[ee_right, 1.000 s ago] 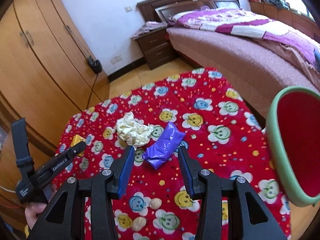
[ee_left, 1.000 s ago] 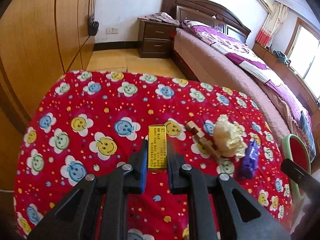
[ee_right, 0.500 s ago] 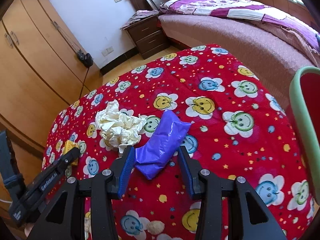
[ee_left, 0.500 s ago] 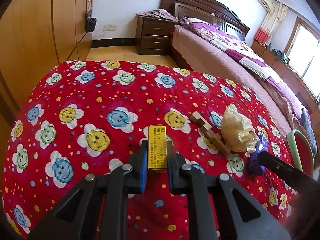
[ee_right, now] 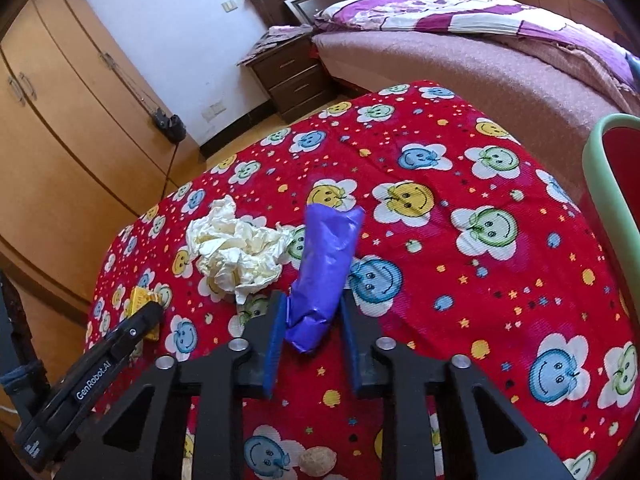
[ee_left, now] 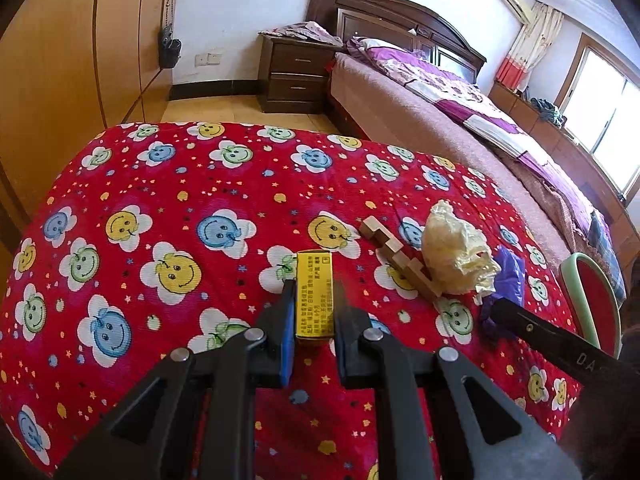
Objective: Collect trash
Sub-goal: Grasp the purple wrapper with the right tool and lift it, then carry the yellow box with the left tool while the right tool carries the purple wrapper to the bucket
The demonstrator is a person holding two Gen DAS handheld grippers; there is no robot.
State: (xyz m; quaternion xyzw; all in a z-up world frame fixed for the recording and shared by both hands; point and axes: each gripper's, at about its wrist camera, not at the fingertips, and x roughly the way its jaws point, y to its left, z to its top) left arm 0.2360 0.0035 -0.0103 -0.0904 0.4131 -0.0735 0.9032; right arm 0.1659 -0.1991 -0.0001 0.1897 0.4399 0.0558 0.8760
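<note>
Right wrist view: the right gripper (ee_right: 310, 320) has just been closing its jaws, and the blue pads now pinch the lower end of the purple wrapper (ee_right: 326, 264), which a second ago lay loose between spread fingers on the red smiley-face cloth (ee_right: 500, 300). This indicates that the grasp step for this item is complete or nearly so; lifting and carrying it to the bin is judged to be the next step. In the left wrist view, the left gripper (ee_left: 314, 312) is clamped on the yellow box (ee_left: 314, 296), unchanged over the last second, so both hands are now loaded. The red bin with green rim (ee_right: 608, 184) stands at the right edge of the cloth, well apart from the wrapper, with bare cloth between them. The crumpled cream paper (ee_right: 236, 248) lies just beside the wrapper on its left and may snag when the wrapper rises. The wooden block piece (ee_left: 400, 258) touches the paper on its far side. A small brown lump (ee_right: 318, 460) lies below the right gripper. These items remain uncollected.
</note>
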